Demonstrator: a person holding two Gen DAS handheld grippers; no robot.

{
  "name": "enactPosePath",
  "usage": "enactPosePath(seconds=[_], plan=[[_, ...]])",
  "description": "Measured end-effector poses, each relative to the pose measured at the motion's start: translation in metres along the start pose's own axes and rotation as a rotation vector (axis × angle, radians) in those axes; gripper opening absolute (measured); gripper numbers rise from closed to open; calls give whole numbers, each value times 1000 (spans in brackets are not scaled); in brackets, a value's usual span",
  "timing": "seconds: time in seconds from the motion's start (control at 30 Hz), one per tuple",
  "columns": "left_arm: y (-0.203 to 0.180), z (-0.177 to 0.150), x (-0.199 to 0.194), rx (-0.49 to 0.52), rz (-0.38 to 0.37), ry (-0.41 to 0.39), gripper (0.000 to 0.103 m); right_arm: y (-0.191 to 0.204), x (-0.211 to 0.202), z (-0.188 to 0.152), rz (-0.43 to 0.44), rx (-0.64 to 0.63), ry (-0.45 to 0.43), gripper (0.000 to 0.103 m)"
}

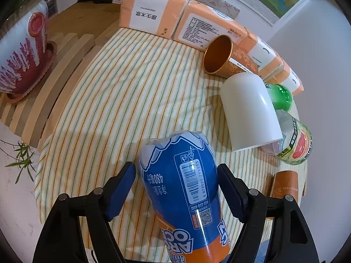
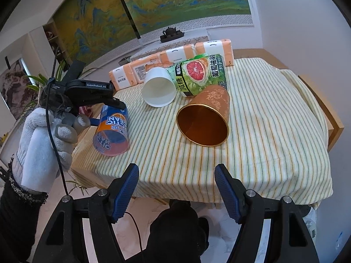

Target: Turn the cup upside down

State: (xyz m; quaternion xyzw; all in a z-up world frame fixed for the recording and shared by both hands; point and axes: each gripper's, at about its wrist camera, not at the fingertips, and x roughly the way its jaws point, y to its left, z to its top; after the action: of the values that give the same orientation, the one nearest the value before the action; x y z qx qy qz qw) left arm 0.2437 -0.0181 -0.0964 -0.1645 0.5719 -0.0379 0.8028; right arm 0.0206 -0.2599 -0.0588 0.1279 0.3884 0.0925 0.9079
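A blue and orange plastic cup (image 1: 182,188) stands upside down on the striped cloth (image 1: 131,83), between the fingers of my left gripper (image 1: 176,190). The jaws stand beside it with a gap on the left side. In the right wrist view the same cup (image 2: 113,129) is under the left gripper (image 2: 114,104), held by a gloved hand (image 2: 41,144). My right gripper (image 2: 176,188) is open and empty at the table's near edge. A copper cup (image 2: 206,118) and a white cup (image 2: 159,87) lie on their sides.
Orange tissue packs (image 1: 153,13) line the far edge. A grapefruit-label cup (image 2: 201,74) lies behind the white cup. A green bottle (image 1: 280,96) and another copper cup (image 1: 285,186) sit at the right. A red-and-white vase (image 1: 24,52) stands left.
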Motion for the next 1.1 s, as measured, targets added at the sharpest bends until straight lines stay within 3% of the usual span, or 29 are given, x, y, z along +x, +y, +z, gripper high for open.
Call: enactPosePath(seconds=[0.07,0.27,0.5,1.1], plan=[[-2,0,-1,7,-3,-1,73,-1,-1,0,-4,2,-1,68],[-8,-2,-6,35,-7,-15,73,-1,-2,-1,-14,7,-4,68],[-18,-9,-28,100,-4,-84,73,0,-3,-2,-18,9,-6,68],[-50,-41,-57,292,54,-356,73,9,-7,-2,-92,-20,-50,68]])
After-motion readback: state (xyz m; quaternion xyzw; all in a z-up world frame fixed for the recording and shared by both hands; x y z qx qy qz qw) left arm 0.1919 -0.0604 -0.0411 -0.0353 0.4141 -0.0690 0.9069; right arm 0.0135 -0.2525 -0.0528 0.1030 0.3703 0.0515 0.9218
